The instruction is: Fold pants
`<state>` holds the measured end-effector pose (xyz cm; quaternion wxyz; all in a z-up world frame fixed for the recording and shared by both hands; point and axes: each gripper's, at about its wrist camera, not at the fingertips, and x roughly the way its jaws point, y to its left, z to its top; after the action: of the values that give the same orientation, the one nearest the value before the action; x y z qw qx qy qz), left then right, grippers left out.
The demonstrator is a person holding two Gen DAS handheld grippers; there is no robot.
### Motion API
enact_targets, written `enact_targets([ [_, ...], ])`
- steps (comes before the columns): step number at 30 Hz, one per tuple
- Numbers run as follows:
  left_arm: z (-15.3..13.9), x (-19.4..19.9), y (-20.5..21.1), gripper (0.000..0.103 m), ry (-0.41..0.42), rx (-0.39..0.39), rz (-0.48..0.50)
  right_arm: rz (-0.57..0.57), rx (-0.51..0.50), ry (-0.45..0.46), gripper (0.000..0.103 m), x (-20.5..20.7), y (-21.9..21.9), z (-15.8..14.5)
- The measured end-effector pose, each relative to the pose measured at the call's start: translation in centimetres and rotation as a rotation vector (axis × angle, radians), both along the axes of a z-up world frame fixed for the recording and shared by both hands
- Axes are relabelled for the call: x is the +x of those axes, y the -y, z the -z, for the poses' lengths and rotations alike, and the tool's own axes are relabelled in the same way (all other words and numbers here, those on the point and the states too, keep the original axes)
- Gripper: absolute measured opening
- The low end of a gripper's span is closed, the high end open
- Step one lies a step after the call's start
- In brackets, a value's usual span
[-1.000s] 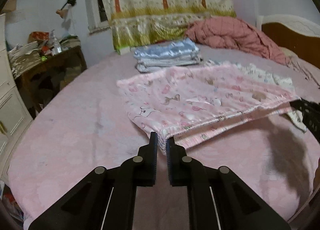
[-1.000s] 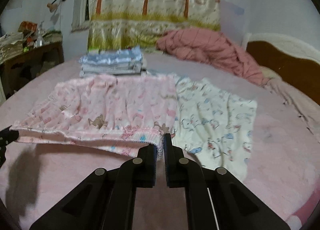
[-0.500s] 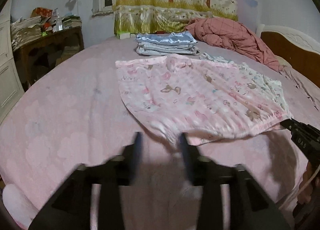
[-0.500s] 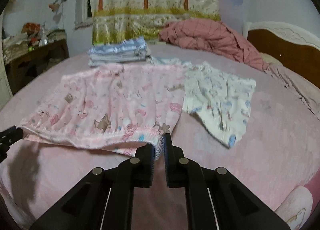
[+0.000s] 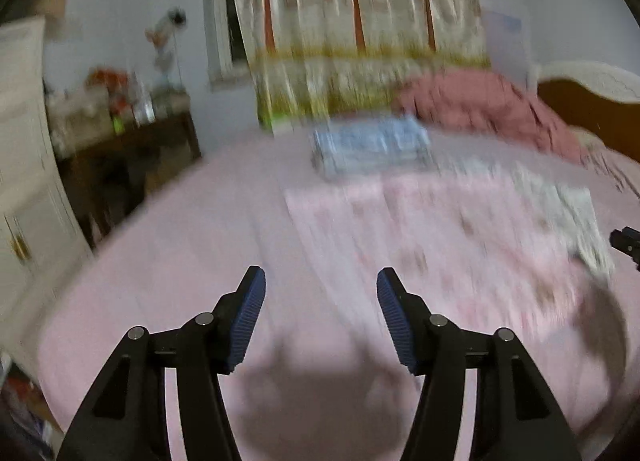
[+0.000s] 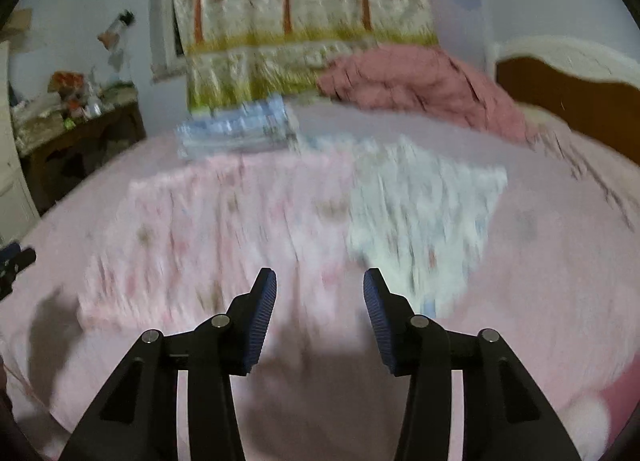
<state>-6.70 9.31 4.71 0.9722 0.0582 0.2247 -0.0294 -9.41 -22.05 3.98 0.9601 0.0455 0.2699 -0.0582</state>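
Both views blurred; detail on the fabric is limited

- Left tongs (image 5: 320,281): jaws apart and opening, nothing between the blue pads, only bed sheet behind the gap
- Right tongs (image 6: 320,281): jaws apart and opening, also empty; the cloth's near edge lies just beyond the tips, not touched as far as the blur allows
- Pink pants (image 6: 224,229): lying flat on the pink bed (image 5: 160,261), spread as a broad rectangle, near edge toward the tongs. In the left wrist view they sit ahead and to the right of the tongs (image 5: 440,237)
- White patterned garment (image 6: 424,213): just beside the pants on their right, its left edge against or under them; cannot tell which
- Folded stack (image 6: 236,129) of pale blue pieces beyond the pants, near the curtain (image 6: 304,13); rumpled red quilt (image 6: 420,81) further right

Progress, as judged: the pants look doubled over once, lying as a layered panel released on the bed. Still too wide compared with the finished stack, so at least one more fold across seems left, then a move onto the stack. The white garment appears not yet folded

Risk: a regrasp in this blur may catch only the top layer
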Motion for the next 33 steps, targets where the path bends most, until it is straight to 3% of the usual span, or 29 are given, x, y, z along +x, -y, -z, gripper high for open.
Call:
enact_targets([
  [3, -4.2, 3.6, -0.3, 0.051, 0.096, 0.018, -0.019, -0.051, 0.037, 0.078, 0.047, 3.0, -0.1, -4.2],
  [8, -8.9, 12.8, -1.5, 0.051, 0.088, -0.04, -0.115, -0.053, 0.087, 0.152, 0.047, 11.0, -1.4, -10.4],
  [11, -8.7, 17.7, -2.8, 0.051, 0.043, -0.1, -0.176, -0.078, 0.169, 0.193, 0.047, 16.2, -2.8, -13.0],
  [14, -6.1, 22.2, -4.0, 0.051, -0.033, -0.182, -0.22, -0.127, 0.184, 0.209, 0.05, 21.1, -5.0, -13.7],
  [17, -2.7, 25.7, -5.6, 0.051, -0.089, -0.263, -0.245, -0.187, 0.153, 0.224, 0.051, 26.2, -7.8, -13.1],
  [19, 0.0, 27.3, -6.2, 0.051, -0.127, -0.275, -0.233, -0.221, 0.146, 0.231, 0.051, 29.3, -9.0, -11.9],
  [24, 6.1, 30.1, -7.0, 0.044, -0.277, -0.31, -0.165, -0.201, 0.169, 0.179, 0.051, 34.0, -9.5, -6.2],
  [28, 8.0, 31.5, -6.8, 0.043, -0.349, -0.365, -0.124, -0.161, 0.129, 0.065, 0.051, 36.6, -8.9, -2.8],
  [33, 9.6, 32.5, -5.8, 0.043, -0.406, -0.317, -0.116, -0.125, 0.15, -0.119, 0.051, 39.1, -7.5, 0.8],
])
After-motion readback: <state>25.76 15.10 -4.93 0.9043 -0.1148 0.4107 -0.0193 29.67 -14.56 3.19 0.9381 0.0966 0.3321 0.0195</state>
